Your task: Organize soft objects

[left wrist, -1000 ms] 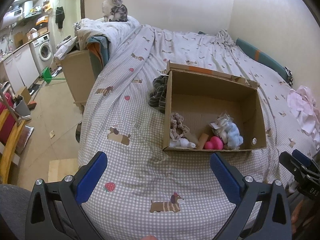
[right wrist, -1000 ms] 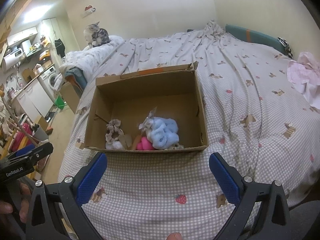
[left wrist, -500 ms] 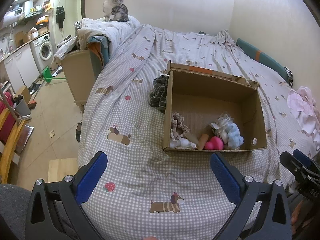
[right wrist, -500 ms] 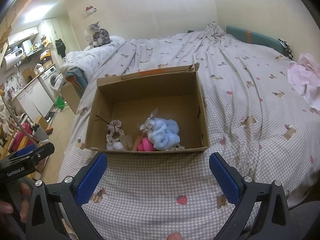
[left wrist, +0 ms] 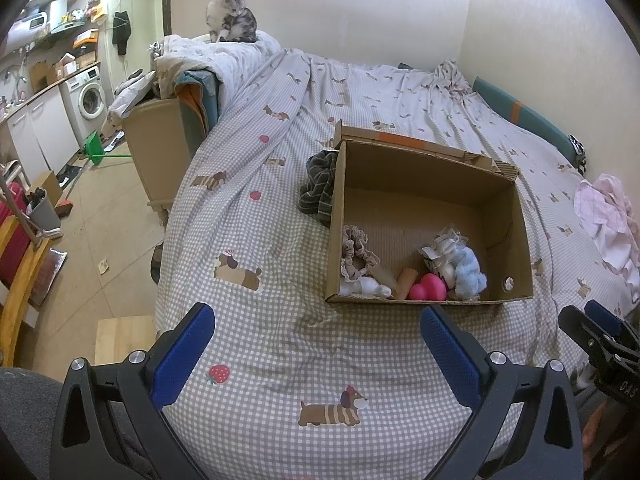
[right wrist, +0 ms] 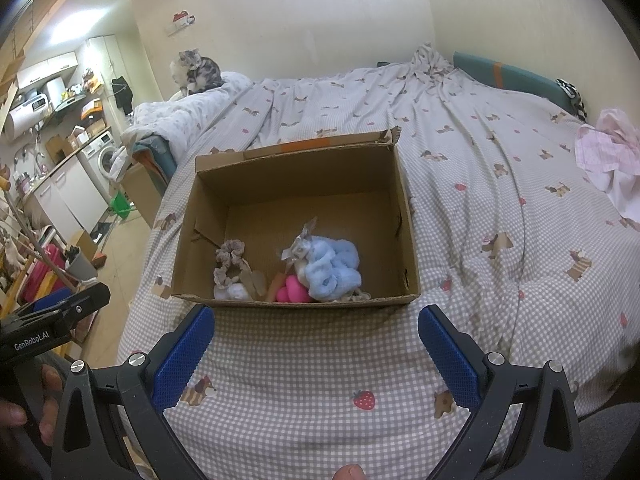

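An open cardboard box [left wrist: 516, 232] [right wrist: 408, 216] stands on the checked bedsheet. Inside, near its front wall, lie a beige scrunchie [left wrist: 356, 250] [right wrist: 228, 258], a white soft item [left wrist: 366, 289], a pink plush [left wrist: 428, 286] [right wrist: 292, 288] and a light blue fluffy cloth [left wrist: 468, 272] [right wrist: 332, 264]. A dark striped cloth [left wrist: 318, 188] lies on the bed against the box's left side. My left gripper [left wrist: 316, 354] is open and empty, short of the box. My right gripper [right wrist: 316, 354] is open and empty, just before the box's front wall.
A pink and white garment [left wrist: 608, 216] [right wrist: 608, 152] lies at the bed's right edge. A cat [left wrist: 230, 18] [right wrist: 196, 70] sits on piled bedding at the far left. A cardboard bin [left wrist: 156, 148] stands beside the bed; the floor drops off to the left.
Both grippers have stayed open and nearly still. The right view has edged slightly back from the box.
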`<action>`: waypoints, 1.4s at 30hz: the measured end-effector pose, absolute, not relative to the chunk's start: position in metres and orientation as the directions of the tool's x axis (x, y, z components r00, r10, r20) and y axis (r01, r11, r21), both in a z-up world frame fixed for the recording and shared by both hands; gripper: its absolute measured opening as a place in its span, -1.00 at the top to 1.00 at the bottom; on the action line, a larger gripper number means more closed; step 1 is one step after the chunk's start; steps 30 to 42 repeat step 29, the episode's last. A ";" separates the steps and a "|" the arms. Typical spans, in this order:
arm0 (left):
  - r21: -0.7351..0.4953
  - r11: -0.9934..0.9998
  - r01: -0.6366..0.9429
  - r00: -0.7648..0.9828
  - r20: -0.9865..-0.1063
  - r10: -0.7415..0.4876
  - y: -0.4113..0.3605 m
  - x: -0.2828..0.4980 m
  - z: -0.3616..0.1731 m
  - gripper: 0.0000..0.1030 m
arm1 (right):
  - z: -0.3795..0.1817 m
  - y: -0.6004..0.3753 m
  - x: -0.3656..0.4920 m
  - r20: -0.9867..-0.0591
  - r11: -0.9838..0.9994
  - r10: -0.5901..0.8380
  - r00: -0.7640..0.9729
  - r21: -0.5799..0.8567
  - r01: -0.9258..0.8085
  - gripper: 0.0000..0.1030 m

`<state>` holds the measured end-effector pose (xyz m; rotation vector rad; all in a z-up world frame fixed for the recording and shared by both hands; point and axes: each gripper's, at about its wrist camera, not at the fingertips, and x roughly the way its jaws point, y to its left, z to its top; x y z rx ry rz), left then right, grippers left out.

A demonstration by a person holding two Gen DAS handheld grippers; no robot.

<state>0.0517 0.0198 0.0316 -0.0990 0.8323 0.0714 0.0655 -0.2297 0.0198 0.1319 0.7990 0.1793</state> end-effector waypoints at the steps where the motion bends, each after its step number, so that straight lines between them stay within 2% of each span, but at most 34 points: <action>1: -0.059 0.993 -0.102 0.670 -0.742 0.025 0.020 0.052 0.031 -0.99 | 0.020 -0.230 0.066 -0.700 0.977 0.209 0.683 0.184 -0.110 -1.00; 42: -0.055 0.990 -0.133 0.656 -0.754 0.046 0.018 0.055 0.022 -0.99 | 0.015 -0.221 0.069 -0.710 0.975 0.220 0.669 0.175 -0.135 -1.00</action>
